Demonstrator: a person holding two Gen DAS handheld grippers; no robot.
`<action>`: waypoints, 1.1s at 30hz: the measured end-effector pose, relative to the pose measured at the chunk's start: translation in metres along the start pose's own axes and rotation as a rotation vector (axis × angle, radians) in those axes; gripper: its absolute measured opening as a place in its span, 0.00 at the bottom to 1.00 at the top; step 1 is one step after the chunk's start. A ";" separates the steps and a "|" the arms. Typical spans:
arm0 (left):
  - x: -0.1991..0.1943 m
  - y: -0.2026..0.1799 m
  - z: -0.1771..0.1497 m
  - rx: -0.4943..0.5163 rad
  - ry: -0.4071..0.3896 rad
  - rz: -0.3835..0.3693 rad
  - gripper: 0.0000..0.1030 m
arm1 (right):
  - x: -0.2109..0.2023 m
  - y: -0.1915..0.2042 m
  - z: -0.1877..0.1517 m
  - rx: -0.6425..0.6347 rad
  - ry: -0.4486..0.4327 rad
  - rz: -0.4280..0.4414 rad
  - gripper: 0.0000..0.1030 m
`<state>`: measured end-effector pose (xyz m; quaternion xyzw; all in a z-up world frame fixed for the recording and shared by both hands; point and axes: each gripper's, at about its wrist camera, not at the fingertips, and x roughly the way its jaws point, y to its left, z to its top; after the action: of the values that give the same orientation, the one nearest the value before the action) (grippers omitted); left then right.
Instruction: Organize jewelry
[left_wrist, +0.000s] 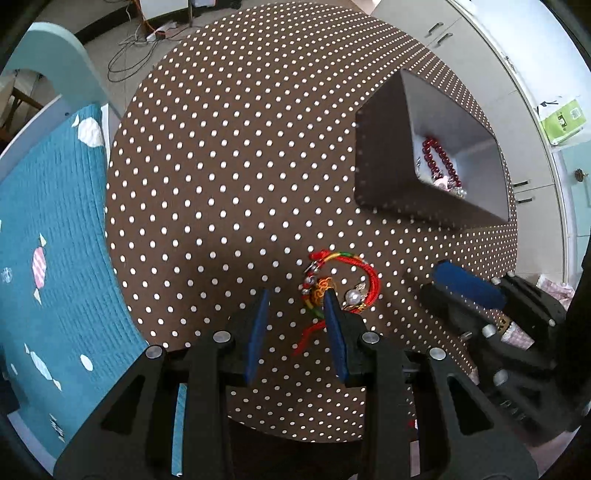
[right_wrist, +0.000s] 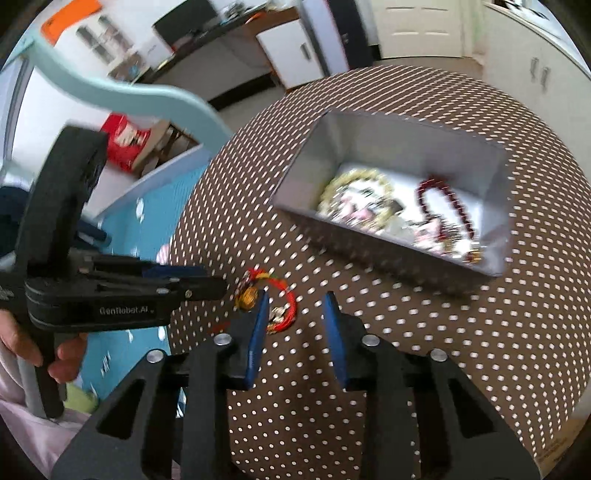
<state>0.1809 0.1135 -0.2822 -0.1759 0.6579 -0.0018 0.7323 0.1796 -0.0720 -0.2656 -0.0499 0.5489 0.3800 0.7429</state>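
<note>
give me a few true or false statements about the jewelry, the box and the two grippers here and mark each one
1. The red cord bracelet with a pearl charm lies on the brown polka-dot tablecloth, outside the box. True.
2. The grey rectangular box is empty. False: it holds a dark red bead bracelet and other jewelry.
3. The left gripper has its fingers shut. False: they are apart, with one finger over the cord bracelet.
4. The right gripper is open and holds nothing. True.
5. The box has a lid on. False: its top is open.
</note>
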 end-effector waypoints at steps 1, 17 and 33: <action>0.001 0.001 -0.001 -0.001 0.001 0.004 0.30 | 0.005 0.005 0.000 -0.021 0.009 0.014 0.22; 0.011 0.012 -0.004 0.005 0.026 -0.009 0.30 | 0.049 0.024 -0.001 -0.041 0.069 0.000 0.03; 0.007 0.029 -0.008 -0.030 0.022 -0.006 0.30 | 0.056 0.032 0.005 -0.067 0.070 -0.049 0.22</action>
<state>0.1673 0.1371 -0.2966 -0.1888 0.6655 0.0041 0.7222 0.1702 -0.0182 -0.3004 -0.1014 0.5600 0.3781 0.7301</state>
